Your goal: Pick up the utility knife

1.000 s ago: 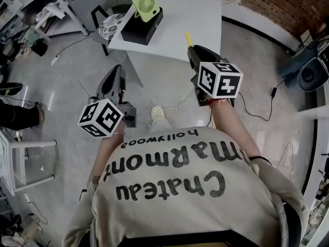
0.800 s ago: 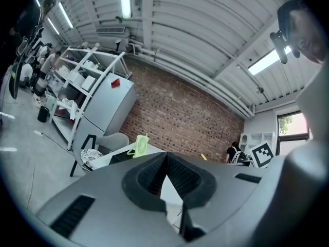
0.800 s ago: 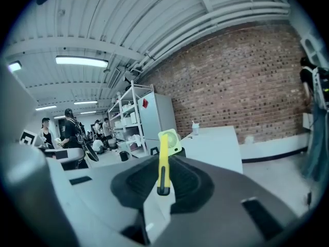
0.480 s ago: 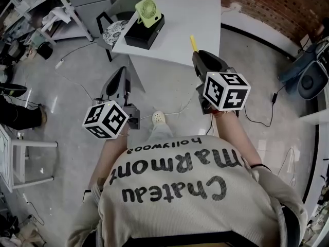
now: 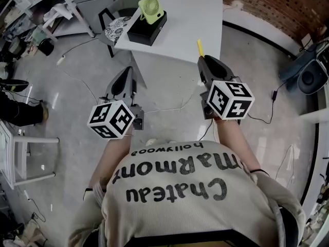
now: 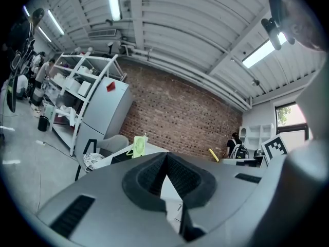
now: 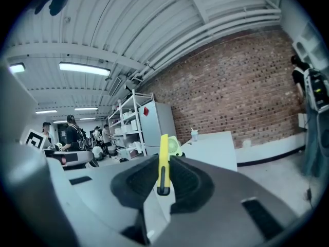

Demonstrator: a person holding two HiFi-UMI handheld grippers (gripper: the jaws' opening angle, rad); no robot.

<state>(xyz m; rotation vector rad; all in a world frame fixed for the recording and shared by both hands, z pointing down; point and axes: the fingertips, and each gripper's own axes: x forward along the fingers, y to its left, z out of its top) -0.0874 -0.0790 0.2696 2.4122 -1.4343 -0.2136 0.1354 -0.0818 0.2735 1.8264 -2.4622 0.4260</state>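
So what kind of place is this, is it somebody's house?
Probably a workshop or lab, not a home: a bare red brick wall, tall white metal shelving racks full of stuff, and loose cables trailing over the grey floor by a long white table.

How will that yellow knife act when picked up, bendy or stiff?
The utility knife stands straight while pinched in the right gripper, so it is probably stiff. It looks slim and plastic, so likely light. Its end juts past the jaws, so it might swivel.
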